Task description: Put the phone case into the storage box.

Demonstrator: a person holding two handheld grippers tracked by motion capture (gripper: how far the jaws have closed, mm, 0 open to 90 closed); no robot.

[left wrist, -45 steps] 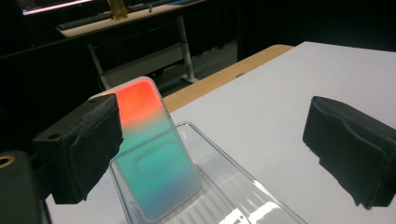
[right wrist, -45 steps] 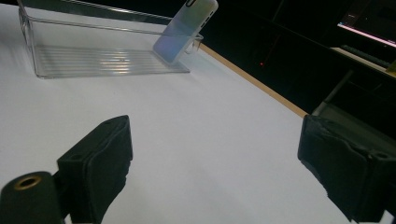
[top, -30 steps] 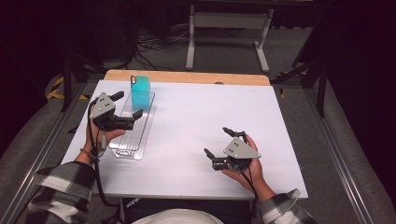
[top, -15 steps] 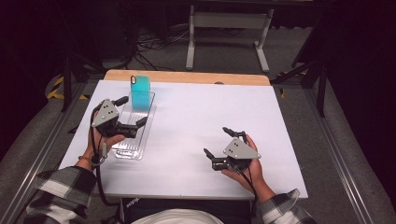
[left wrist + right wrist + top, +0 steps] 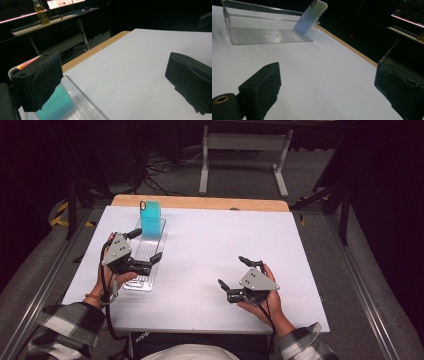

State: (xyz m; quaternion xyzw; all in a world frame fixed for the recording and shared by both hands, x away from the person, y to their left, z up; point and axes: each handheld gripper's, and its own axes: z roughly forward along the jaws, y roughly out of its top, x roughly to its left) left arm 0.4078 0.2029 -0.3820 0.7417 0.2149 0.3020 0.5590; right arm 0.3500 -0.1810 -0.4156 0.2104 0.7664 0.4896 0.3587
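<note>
A clear plastic tray (image 5: pixel 141 281) lies lengthwise at the table's left side. A teal phone (image 5: pixel 150 219) stands upright in the tray's far end, leaning on its end wall. My left gripper (image 5: pixel 147 245) hovers over the tray's middle, open and holding nothing, a little nearer the person than the phone. The left gripper view has the gripper (image 5: pixel 112 82) wide open, with the phone (image 5: pixel 56 105) and tray rim (image 5: pixel 83 98) low beside the left jaw. My right gripper (image 5: pixel 232 271) rests open over bare table at right. From the right gripper (image 5: pixel 327 92) the tray (image 5: pixel 262 35) and phone (image 5: pixel 310 17) lie far ahead.
The white tabletop (image 5: pixel 225 235) ends in a wooden strip (image 5: pixel 200 202) at the far edge. Metal rails run along both sides, and a stand's legs (image 5: pixel 240 155) rise beyond the table. A desk with a bottle (image 5: pixel 41 13) stands farther off.
My left gripper has drawn back along the tray toward the person, away from the phone, still open. The right gripper has stayed put.
</note>
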